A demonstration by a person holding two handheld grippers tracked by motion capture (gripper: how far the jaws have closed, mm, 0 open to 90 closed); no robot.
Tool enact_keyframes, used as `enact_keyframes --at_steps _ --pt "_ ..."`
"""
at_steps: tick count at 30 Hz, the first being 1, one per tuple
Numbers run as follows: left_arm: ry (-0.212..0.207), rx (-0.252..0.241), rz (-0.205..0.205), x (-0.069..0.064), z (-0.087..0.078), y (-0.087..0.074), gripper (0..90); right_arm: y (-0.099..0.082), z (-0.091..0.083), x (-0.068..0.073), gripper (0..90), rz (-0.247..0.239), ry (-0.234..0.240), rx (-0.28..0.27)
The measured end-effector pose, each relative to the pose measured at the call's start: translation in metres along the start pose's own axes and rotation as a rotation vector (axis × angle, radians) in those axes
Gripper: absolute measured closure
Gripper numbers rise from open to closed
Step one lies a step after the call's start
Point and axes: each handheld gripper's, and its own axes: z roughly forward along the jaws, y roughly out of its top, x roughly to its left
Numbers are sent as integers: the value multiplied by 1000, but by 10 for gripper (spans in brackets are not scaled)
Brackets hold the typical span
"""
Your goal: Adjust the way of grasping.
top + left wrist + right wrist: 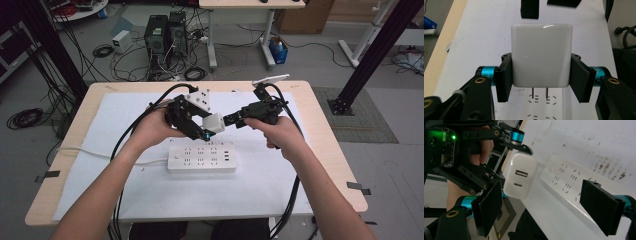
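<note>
- We are holding a white charger [541,55] in the left gripper [192,120]; its flat black pads [505,77] are pressing on the two side faces, so this gripper is clamped on it.
- The charger is a glossy plastic block with rounded corners; two thin metal prongs [540,92] are sticking out of its underside, hanging above the slots of the power strip [201,157] without touching them.
- In the right gripper view, the charger's end face is showing two ports, one wider than the other [520,178].
- We are keeping the right gripper [231,120] released: its rough, foam-like black pads [487,206] are standing wide apart, level with the charger and just beside it, gripping nothing.
- The power strip is a flat white rectangular bar with rows of sockets, lying on a white mat [125,190] marked with faint stains.
- The mat is covering a pale wooden table [330,165] with rounded corners.
</note>
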Motion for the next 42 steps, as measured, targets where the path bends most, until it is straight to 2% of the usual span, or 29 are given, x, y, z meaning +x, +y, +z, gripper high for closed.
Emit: enact_keyframes --at_steps 1,2,4,7,10,14,17,22,25,26,29,31,32,33,34,35,36,37,38,41,42 --pt "-1 8 11 0 1 1 424 0 3 0 195 6 5 -3" --pt "-2 11 17 -1 2 2 424 0 6 1 245 22 30 -10" --pt "4 10 19 -2 5 3 424 1 8 2 251 34 43 -8" --pt "9 5 32 -4 7 5 424 2 12 3 320 49 49 -9" --pt "19 -2 36 -5 9 7 425 2 18 4 368 59 78 -3" --pt "29 0 53 -7 10 8 425 2 21 4 459 63 71 -3" --pt "38 -1 66 -8 10 8 425 2 22 4 566 61 56 -12" --pt "72 13 98 -11 12 9 421 2 22 3 616 74 58 -17" --pt "78 19 100 -13 14 9 418 2 22 3 624 83 54 -15" --pt "84 8 87 -13 15 9 416 2 22 3 625 77 50 -12" --pt "111 21 67 -10 14 8 309 1 21 3 624 58 50 -19" --pt "119 32 63 -10 11 6 293 1 17 4 624 47 43 -22" --pt "132 44 61 -10 9 5 249 1 12 4 624 19 28 -31" --pt "136 60 55 -9 7 4 249 1 12 4 624 19 28 -31" --pt "140 71 49 -9 5 2 249 2 6 5 624 -13 -18 -29" --pt "139 84 37 -8 2 -1 249 2 6 5 624 -13 -18 -29" --pt "144 109 36 -7 -1 -3 245 2 3 6 624 -30 -43 -39" --pt "153 91 -1 -9 -2 -7 235 2 -1 7 624 -35 -63 -35" --pt "151 130 7 -6 -8 -9 231 3 -4 7 624 -59 -79 -30" --pt "148 168 -42 -5 -16 -19 230 5 -16 9 624 -98 -133 -38" --pt "150 195 -55 -4 -19 -22 228 6 -20 9 624 -109 -155 -41"
